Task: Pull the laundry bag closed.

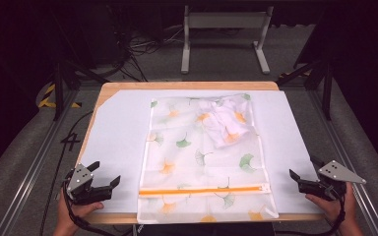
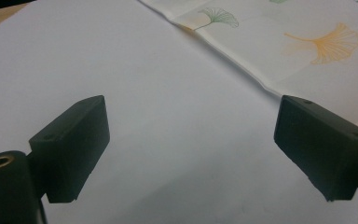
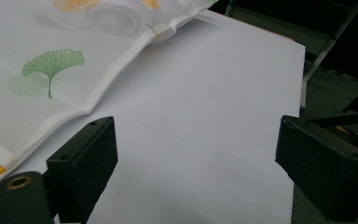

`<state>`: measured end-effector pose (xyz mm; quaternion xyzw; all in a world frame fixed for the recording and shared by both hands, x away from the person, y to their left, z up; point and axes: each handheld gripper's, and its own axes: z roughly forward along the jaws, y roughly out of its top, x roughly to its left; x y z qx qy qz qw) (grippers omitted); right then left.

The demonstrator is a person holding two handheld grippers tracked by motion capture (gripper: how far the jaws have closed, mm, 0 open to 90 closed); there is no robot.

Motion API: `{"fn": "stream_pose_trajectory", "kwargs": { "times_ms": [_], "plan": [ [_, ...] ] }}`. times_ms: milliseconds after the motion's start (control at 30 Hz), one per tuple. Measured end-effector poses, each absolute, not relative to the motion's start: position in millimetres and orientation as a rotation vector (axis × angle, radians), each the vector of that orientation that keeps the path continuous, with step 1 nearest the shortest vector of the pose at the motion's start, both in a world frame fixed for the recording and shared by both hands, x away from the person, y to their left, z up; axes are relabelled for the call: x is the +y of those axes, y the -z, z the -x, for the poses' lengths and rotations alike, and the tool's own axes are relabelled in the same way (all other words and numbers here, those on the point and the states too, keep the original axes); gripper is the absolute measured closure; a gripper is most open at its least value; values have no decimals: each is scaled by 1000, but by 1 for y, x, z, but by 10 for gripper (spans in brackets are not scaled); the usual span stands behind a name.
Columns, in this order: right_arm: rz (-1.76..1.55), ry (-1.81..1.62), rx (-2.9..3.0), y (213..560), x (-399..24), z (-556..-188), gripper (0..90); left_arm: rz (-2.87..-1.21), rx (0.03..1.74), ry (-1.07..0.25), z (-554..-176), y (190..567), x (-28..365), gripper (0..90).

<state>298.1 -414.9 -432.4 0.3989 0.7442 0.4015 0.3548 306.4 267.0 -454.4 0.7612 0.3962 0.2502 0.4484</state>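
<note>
A sheer ginkgo-print laundry bag (image 1: 202, 162) lies flat mid-table, its orange zipper (image 1: 204, 190) near the 6 o'clock edge and a crumpled white garment (image 1: 225, 122) inside towards 1 o'clock. At 8 o'clock the left hand-held gripper (image 1: 107, 175) hovers with jaws spread, empty; at 4 o'clock the right hand-held gripper (image 1: 305, 172) does the same. I'd say nothing's started: next, pin the bag and catch the zipper pull.

No readable text, labels, brands or numbers on anything in view
</note>
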Motion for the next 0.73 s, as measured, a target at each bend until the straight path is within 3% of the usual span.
{"fn": "stream_pose_trajectory", "kwargs": {
  "times_ms": [733],
  "plan": [
    [-1003, -1027, 1961, 434, -408, -296, 142, -1891, 1002, -637, -309, 454, 263, 111]
  ]
}}
